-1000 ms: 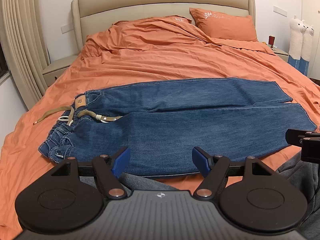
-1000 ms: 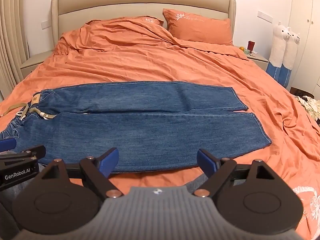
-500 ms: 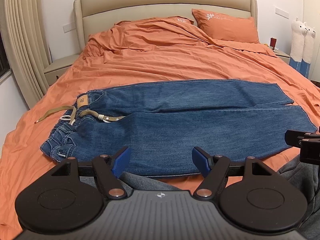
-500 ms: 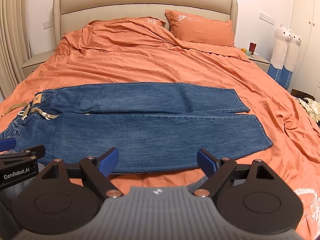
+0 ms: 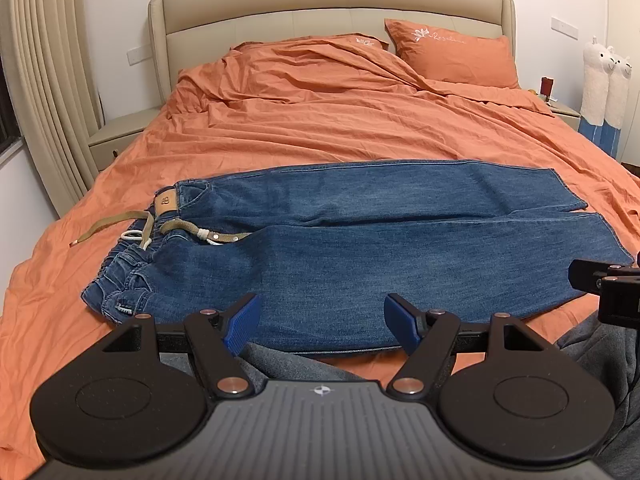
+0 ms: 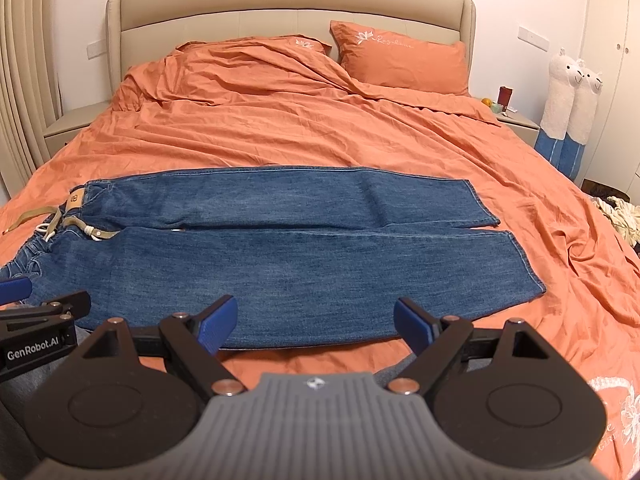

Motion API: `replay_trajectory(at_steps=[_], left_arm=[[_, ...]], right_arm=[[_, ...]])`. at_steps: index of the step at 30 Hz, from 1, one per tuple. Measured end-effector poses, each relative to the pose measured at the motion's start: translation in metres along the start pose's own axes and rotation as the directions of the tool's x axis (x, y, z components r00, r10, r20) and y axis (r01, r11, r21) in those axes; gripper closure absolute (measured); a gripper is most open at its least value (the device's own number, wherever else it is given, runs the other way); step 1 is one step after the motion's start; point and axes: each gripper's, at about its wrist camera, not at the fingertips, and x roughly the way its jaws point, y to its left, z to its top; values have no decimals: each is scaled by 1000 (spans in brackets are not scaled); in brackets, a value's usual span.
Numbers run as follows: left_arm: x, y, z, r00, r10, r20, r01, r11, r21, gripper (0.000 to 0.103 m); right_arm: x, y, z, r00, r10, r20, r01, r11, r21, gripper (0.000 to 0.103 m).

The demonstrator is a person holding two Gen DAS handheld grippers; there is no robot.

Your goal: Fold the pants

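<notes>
Blue jeans (image 5: 360, 248) lie flat across the orange bed, waistband at the left, leg hems at the right, both legs side by side. A tan belt (image 5: 120, 226) trails from the waistband. The jeans also show in the right wrist view (image 6: 288, 256). My left gripper (image 5: 322, 322) is open and empty, just short of the near leg's edge. My right gripper (image 6: 316, 322) is open and empty, also just short of that edge, further toward the hems.
The bed (image 5: 340, 120) has rumpled orange sheets and a pillow (image 5: 452, 54) at the headboard. Nightstands stand on both sides. Two alpaca plush toys (image 6: 572, 108) stand at the right wall. A pile of cloth (image 6: 620, 220) lies on the floor at the right.
Both grippers have risen and tilted slightly, so the jeans sit a little lower in each view. The jeans have not moved.
</notes>
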Motion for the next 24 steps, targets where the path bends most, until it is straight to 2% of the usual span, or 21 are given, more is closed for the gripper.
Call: replay_trajectory(at_steps=[24], left_arm=[[-3,-6,-1,1000,1,-9,-1,1000,1,20]], right_arm=[[1,-4,-2,1000,7,-6,-7,1000,9,21]])
